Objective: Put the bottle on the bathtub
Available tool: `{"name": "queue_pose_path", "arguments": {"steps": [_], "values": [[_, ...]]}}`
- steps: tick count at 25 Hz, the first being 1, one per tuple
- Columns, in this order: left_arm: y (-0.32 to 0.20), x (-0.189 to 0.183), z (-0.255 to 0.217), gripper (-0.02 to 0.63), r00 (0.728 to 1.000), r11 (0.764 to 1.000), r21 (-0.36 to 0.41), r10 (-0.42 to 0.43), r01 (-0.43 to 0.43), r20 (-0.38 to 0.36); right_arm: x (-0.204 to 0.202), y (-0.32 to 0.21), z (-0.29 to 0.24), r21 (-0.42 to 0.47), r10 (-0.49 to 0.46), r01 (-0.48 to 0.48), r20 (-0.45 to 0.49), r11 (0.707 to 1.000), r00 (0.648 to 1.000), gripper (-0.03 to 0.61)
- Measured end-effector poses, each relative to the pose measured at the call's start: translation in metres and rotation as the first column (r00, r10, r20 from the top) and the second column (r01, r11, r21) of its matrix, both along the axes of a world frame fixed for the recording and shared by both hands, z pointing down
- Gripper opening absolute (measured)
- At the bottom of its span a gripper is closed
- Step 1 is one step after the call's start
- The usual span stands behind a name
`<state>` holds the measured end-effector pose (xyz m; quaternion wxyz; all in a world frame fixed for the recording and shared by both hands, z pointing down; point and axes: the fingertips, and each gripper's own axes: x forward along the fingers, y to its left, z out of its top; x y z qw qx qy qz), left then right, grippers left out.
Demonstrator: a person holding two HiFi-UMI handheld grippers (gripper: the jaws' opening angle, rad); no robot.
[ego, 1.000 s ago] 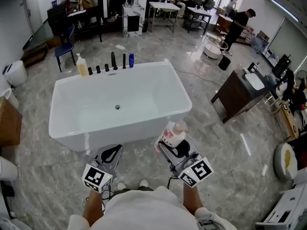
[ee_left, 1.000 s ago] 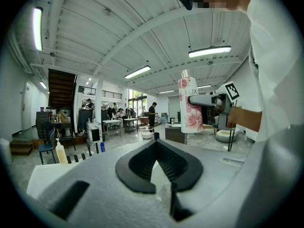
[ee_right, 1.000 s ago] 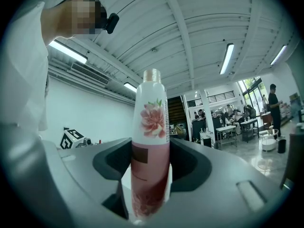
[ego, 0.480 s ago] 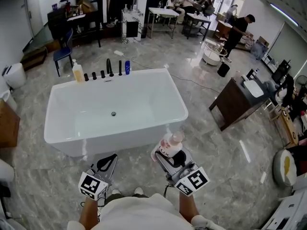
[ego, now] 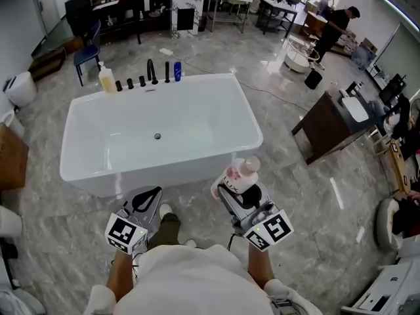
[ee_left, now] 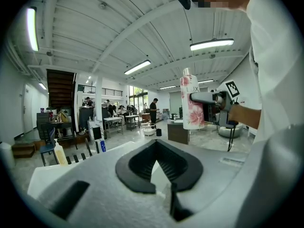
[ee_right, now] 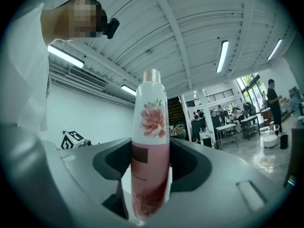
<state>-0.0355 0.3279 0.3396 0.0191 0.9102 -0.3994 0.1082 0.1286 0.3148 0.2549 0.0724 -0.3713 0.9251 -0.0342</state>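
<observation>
— Forward she goes: a shoe (ego: pixel 164 210) has swung out beside the left gripper (ego: pixel 147 201), and the bottle (ego: pixel 239 176) has drawn closer to the near right corner of the bathtub (ego: pixel 252 126).

— On the rim?

— No. It is in the air just outside that corner, clamped upright in the right gripper (ego: pixel 231 192). That gripper's own view shows the pink flowered bottle (ee_right: pixel 151 141) squeezed between both jaws; the head view hides the grip behind the bottle.

— And the left?

— Its view shows the jaw tips meeting with nothing between them (ee_left: pixel 156 148), and the bottle (ee_left: pixel 192 103) side-on, which the head view can't give.

— Counts?

— One bottle held. On the tub's far edge stand one yellowish soap bottle (ego: pixel 106 79), one blue bottle (ego: pixel 177 71) and five black tap fittings (ego: pixel 152 72).

— Around?

— A dark wooden cabinet (ego: pixel 325 126) to the right, a blue chair (ego: pixel 85 54) beyond the far left corner, and a standing person (ego: pixel 333 28) well off.
</observation>
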Motion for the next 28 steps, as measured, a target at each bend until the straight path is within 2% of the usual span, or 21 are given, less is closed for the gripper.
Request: {"name": "queue_pose_path", "arguments": {"steps": [9, 18, 24, 28], "values": [[-0.086, -0.018, 0.016, -0.003, 1.000, 0.999, -0.037, 0.016, -0.017, -0.027, -0.022, -0.080, 0.012, -0.046, 0.009, -0.009, -0.012, 0.999, 1.000, 0.244], [-0.235, -0.051, 0.023, -0.003, 0.995, 0.997, -0.063, 0.046, -0.052, -0.087, -0.066, -0.226, 0.008, -0.074, 0.029, -0.031, -0.025, 0.997, 0.999, 0.244], [-0.319, -0.073, 0.016, -0.003, 0.994, 0.995, -0.064, 0.069, -0.075, -0.086, -0.086, -0.310, 0.003, -0.078, 0.054, -0.055, -0.015, 0.995, 0.998, 0.242], [-0.357, -0.072, 0.019, -0.003, 0.994, 0.994, -0.068, 0.085, -0.090, -0.074, -0.084, -0.347, 0.008, -0.085, 0.070, -0.070, -0.003, 0.994, 0.998, 0.242]]}}
